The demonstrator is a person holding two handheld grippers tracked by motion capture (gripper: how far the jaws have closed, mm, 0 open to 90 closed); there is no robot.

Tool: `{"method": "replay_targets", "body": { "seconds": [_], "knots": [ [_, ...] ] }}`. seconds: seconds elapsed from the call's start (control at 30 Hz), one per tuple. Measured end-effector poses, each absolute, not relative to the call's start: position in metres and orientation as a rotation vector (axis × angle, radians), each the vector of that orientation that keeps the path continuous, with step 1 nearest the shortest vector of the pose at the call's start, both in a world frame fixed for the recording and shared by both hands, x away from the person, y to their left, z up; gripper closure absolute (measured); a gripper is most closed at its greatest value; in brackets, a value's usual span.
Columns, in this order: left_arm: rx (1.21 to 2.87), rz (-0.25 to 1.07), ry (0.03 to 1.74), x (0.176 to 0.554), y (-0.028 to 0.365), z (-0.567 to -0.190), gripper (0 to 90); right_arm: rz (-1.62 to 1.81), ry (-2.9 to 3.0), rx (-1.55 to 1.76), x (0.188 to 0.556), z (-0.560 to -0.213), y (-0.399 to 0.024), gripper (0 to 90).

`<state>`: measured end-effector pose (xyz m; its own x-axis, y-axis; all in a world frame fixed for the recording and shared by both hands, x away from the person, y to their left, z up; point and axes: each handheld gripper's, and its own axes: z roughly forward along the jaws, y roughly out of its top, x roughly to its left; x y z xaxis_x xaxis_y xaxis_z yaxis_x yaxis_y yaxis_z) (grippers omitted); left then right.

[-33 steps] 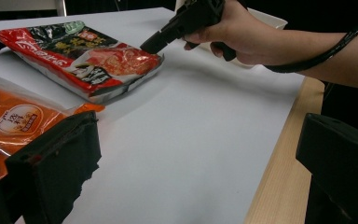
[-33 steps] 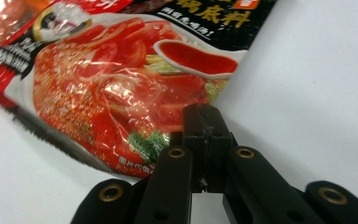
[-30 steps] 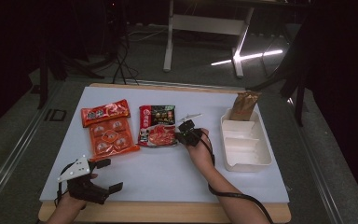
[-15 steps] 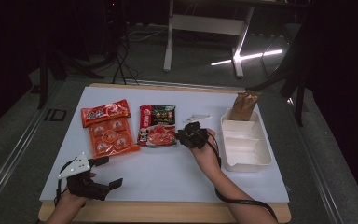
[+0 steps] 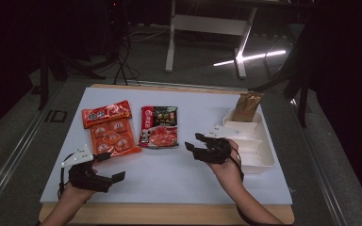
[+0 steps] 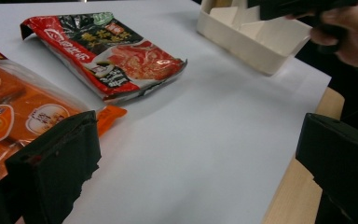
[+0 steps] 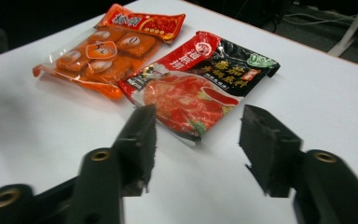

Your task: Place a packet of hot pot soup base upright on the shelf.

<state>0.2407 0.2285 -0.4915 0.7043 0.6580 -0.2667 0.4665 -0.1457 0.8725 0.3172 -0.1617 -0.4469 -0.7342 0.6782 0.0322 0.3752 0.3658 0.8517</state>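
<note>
A red-and-black food packet lies flat mid-table, with an orange snack packet to its left. My right gripper hovers just right of the red-and-black packet and points at it. Its jaws have just been opening and hold nothing. My left gripper rests near the front left, below the orange packet. Its jaws stand wide apart and empty.
A white divided tray sits at the right edge, with a brown bag standing at its far end. The tray and the right hand show in the left gripper view. The table's wooden front edge is close.
My right gripper has drawn back from the red-and-black packet's right edge toward the person, and its jaws have opened. The packet stays put. The left gripper has barely shifted.
</note>
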Motion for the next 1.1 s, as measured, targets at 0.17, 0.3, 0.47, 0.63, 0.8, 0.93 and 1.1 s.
{"method": "replay_targets", "body": {
  "seconds": [0.17,0.3,0.47,0.63,0.8,0.93,1.1],
  "knots": [
    [1.819,0.202,0.923,0.255,0.226,-0.487,0.2,1.368,2.244,0.926,0.302,-0.438,-0.177,29.5],
    [1.843,0.215,0.963,0.268,0.223,-0.481,0.2,1.415,2.227,0.924,0.290,-0.430,-0.187,21.1],
    [1.884,0.266,1.046,0.287,0.217,-0.475,5.1,1.456,2.235,0.883,0.274,-0.428,-0.197,13.5],
    [1.913,0.262,1.078,0.309,0.207,-0.476,6.8,1.520,2.179,0.821,0.258,-0.426,-0.208,13.4],
    [1.936,0.282,1.062,0.332,0.196,-0.477,14.7,1.449,2.151,0.747,0.248,-0.424,-0.218,14.7],
    [1.954,0.294,1.078,0.353,0.189,-0.481,21.0,1.454,2.124,0.707,0.243,-0.430,-0.229,16.2],
    [1.957,0.318,1.122,0.377,0.183,-0.486,24.2,1.459,2.122,0.697,0.240,-0.436,-0.232,16.2]
  ]
}}
